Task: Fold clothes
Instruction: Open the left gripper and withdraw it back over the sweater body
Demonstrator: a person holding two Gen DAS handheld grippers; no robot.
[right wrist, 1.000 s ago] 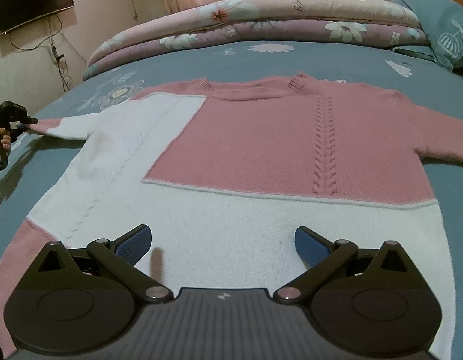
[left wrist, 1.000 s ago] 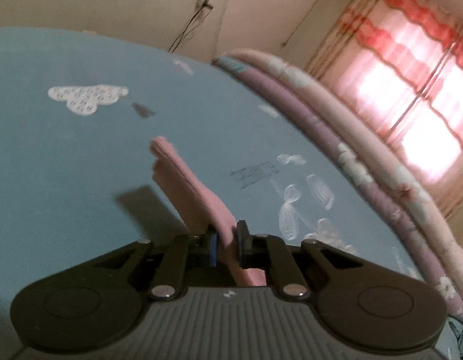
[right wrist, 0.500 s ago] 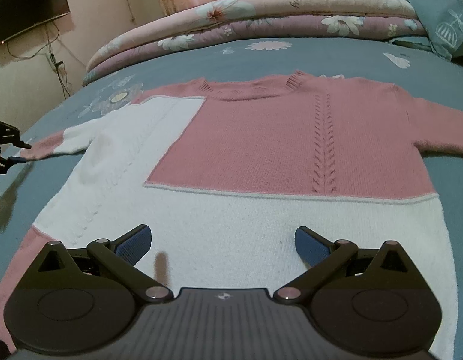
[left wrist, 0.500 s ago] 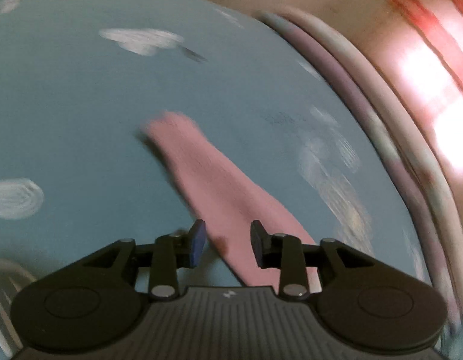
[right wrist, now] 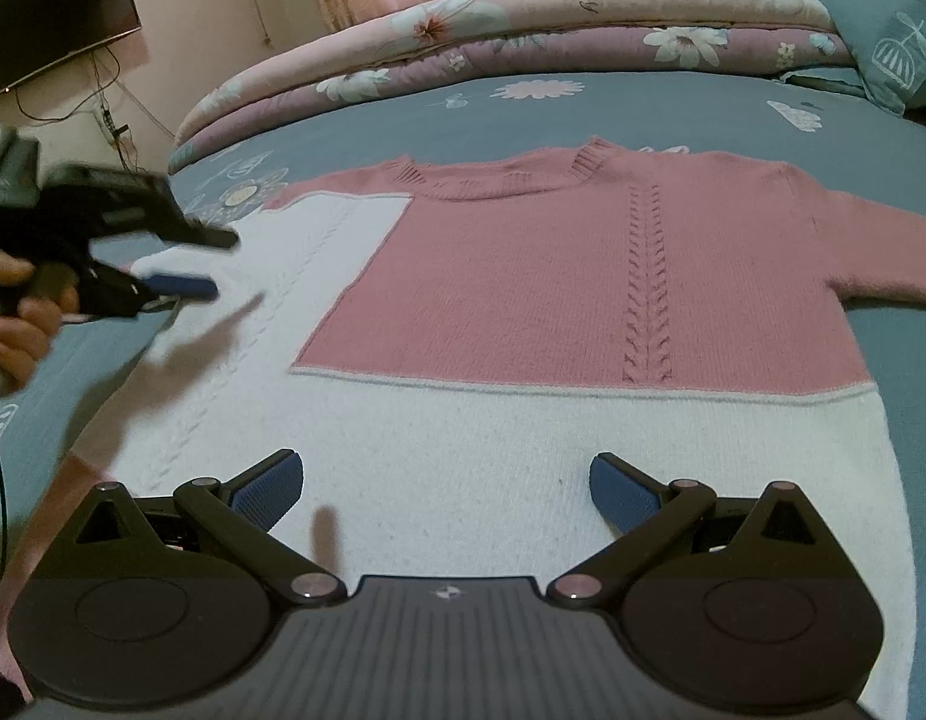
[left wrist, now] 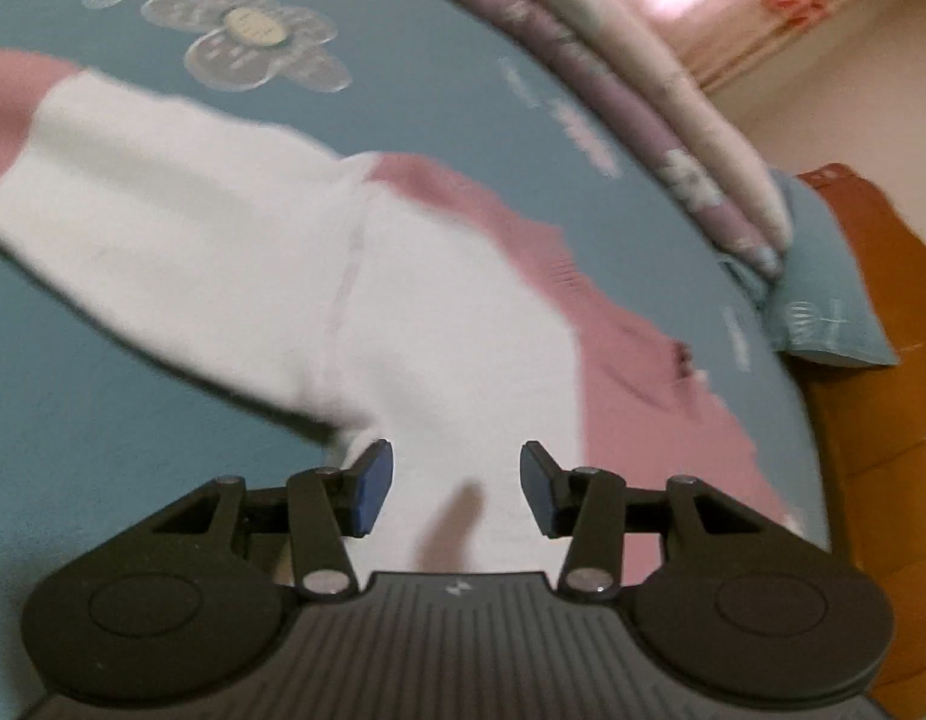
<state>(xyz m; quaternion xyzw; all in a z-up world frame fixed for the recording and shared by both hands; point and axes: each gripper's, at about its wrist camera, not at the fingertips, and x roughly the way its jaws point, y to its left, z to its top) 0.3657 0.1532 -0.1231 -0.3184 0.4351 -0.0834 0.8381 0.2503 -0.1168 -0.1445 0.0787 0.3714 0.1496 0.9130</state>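
Left hand (right wrist: 18, 312): at the left edge, wrapped around the handle of the left gripper.
Left gripper (right wrist: 213, 264): it hangs over the white shoulder part of the sweater. Its jaws have just been opening. They are spread apart now and nothing is between them.
Left sleeve (left wrist: 150, 180): white with a pink end, lying flat on the bed, pointing away to the left.
Sweater (right wrist: 583, 300): pink and white, spread out flat on the bed, front side up, neck toward the far side.
Bed (right wrist: 643, 114): a blue sheet with white flowers and clouds on it.
Right gripper (right wrist: 444, 489): low over the white bottom part of the sweater. Its jaws are spread wide and hold nothing.
Blanket (right wrist: 523, 30): pink and purple with flowers, rolled up along the far side of the bed.
Pillow (right wrist: 889, 24): blue, at the far right corner.
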